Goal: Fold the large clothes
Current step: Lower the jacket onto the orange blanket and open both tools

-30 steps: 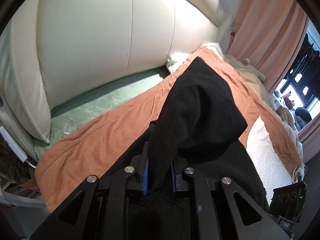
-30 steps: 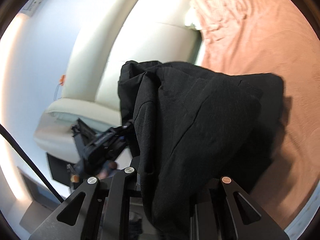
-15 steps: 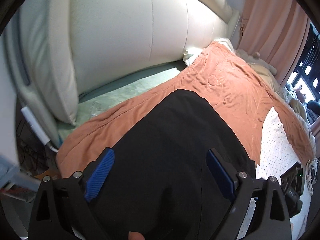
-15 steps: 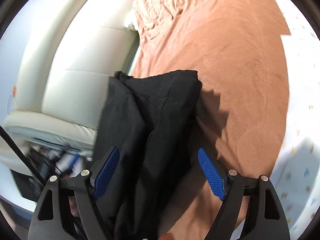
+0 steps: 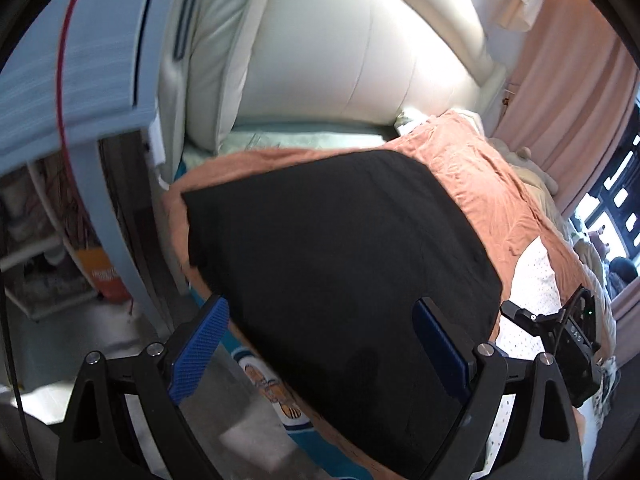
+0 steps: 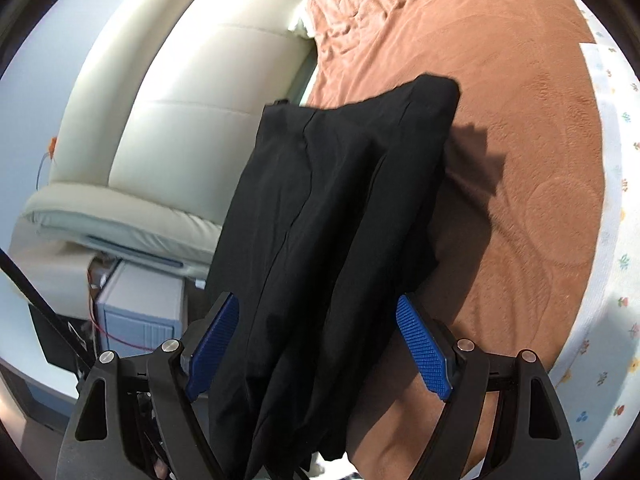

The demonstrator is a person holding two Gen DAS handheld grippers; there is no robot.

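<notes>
Both claws, left claw (image 5: pixel 320 344) and right claw (image 6: pixel 316 344), spread wide, released above one black garment (image 5: pixel 340 248) on one orange blanket (image 5: pixel 492 184).

Each wrist view looks forward and downward along its own fingers, close above the black garment (image 5: pixel 340 264) (image 6: pixel 340 220). Both face the cream headboard (image 5: pixel 340 60) (image 6: pixel 180 120) and share garment and orange blanket (image 5: pixel 492 184) (image 6: pixel 500 100).

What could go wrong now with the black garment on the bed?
The black garment lies near the edge of the orange blanket, and part of it seems to hang over, so it may slide off. Both the left claw and right claw are open, so nothing holds it. Its wrinkled folds may also loosen.
</notes>
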